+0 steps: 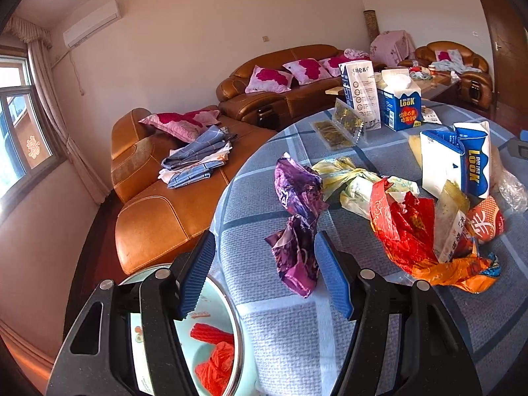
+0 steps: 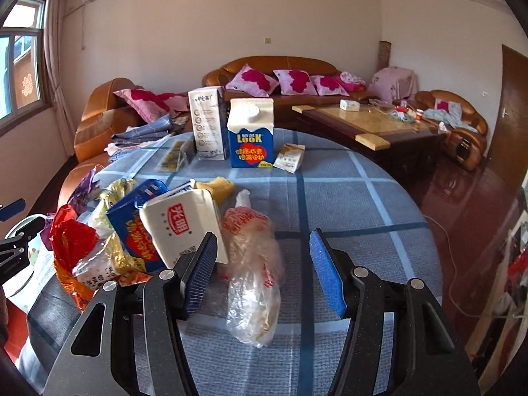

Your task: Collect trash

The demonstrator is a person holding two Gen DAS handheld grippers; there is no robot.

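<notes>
Trash lies scattered on a round table with a blue plaid cloth. My left gripper is open at the table's edge. A crumpled purple wrapper lies between its fingertips, close to the right pad, with no visible squeeze. A red wrapper and a yellow one lie beyond. My right gripper is open astride a clear plastic bag, which the pads do not press. A flattened white carton leans by its left finger.
A bin with red trash inside stands below the table edge under my left gripper. Two upright cartons and a small packet stand farther back. A brown sofa and a coffee table lie beyond.
</notes>
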